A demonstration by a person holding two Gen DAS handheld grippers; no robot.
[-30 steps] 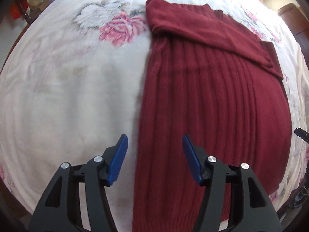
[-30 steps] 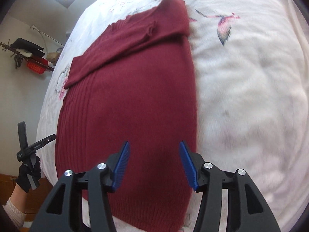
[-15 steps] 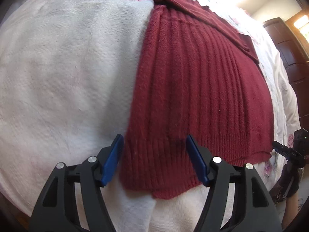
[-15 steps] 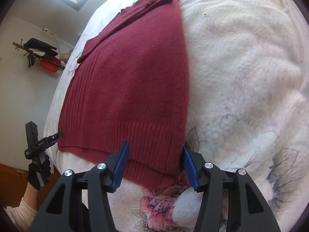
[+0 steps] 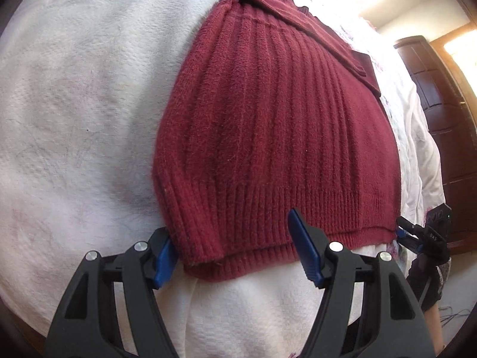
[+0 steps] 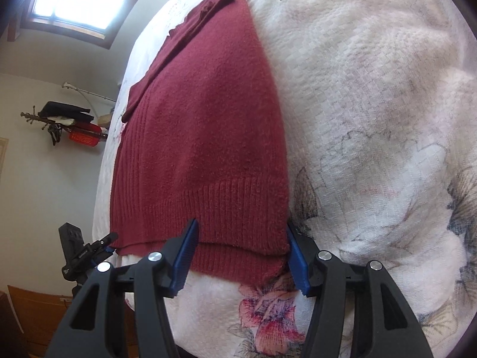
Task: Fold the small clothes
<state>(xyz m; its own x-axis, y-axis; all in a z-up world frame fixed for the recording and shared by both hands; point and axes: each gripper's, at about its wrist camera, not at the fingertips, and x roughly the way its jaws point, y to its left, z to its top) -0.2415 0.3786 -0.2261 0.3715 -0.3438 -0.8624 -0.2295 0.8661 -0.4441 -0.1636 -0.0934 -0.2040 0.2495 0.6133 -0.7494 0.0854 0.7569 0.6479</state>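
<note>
- Left wrist view: dark red sweater (image 5: 268, 125) lies flat on the white quilted bedspread (image 5: 74, 104), hem twd the bed's near edge, sleeve folded across the top.
- Left gripper (image 5: 235, 247) is right at the hem's left corner. Jaws wide apart, corner of the ribbed hem sits btwn them; left blue pad (image 5: 162, 258) looks to be touching the knit edge, right pad up over the hem. Not clamped, nothing held.
- Only this view shows: dark wooden wardrobe (image 5: 441, 119) on the far side, bright doorway behind it, and the other gripper (image 5: 417, 235) poking in at the hem's far corner w/ a black-gloved hand (image 5: 429, 280) under it.
- Right wrist view: same sweater (image 6: 208, 125) from the opp. side, running away up the bed. Two hem layers show, top one a bit shorter than the lower.
- Right gripper (image 6: 241, 256) straddles the hem's right corner, jaws spread wide, a blue pad either side of the knit. Open, no grip on it.
- Only here: printed flower (image 6: 268, 313) on the spread just below the hem, window (image 6: 77, 3) top left, wall rack (image 6: 59, 119) w/ dark stuff and a red basket (image 6: 85, 138). The left gripper (image 6: 89, 253) is seen small at the hem's far corner.
</note>
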